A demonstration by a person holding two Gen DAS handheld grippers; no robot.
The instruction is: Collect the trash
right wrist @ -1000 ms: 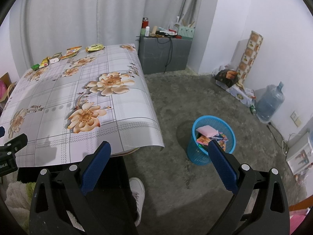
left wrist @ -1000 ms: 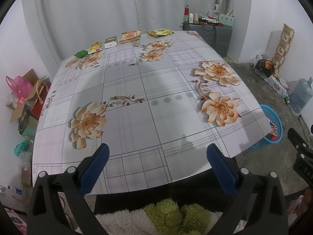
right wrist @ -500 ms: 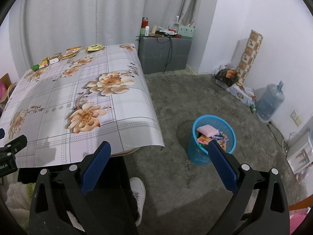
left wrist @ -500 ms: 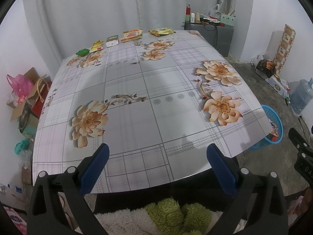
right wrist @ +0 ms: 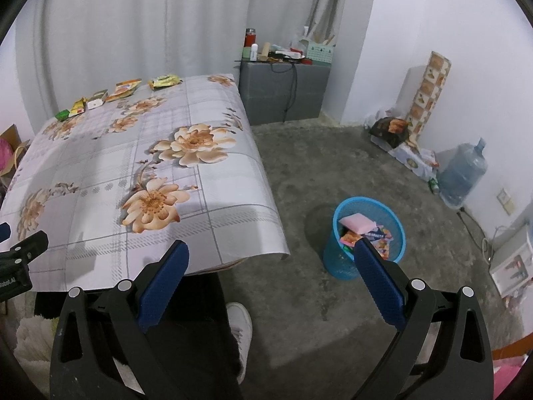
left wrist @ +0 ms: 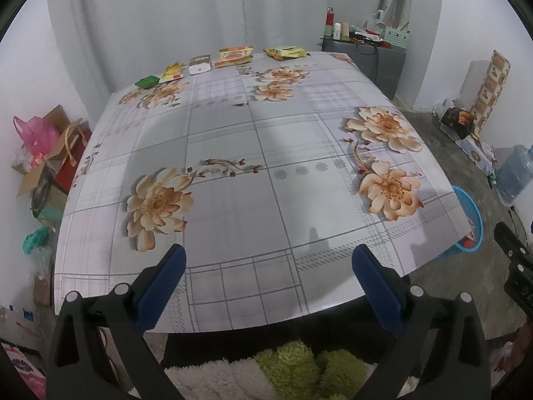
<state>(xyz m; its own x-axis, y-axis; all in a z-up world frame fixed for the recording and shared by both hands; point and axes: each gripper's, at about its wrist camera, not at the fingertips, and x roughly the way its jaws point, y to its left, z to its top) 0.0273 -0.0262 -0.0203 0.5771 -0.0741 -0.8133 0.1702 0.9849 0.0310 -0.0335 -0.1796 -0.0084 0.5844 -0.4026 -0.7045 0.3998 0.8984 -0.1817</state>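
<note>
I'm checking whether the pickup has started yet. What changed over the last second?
Almost nothing. The left gripper eased slightly forward over the table; it took hold of nothing. The right gripper stayed put, open and empty. The five wrappers remain along the far edge, and the blue basket is unchanged.

Five pieces of trash lie in a row along the table's far edge, well ahead of the left jaws: a green wad (left wrist: 146, 81), a yellow packet (left wrist: 172, 73), a small white box (left wrist: 200, 64), a flat orange packet (left wrist: 235, 55) and a crumpled yellow-green bag (left wrist: 286, 52). A blue mesh bin (right wrist: 368, 233) stands upright on the floor beside the right jaws' right tip, holding wrappers and a pink pad (right wrist: 358, 222).
</note>
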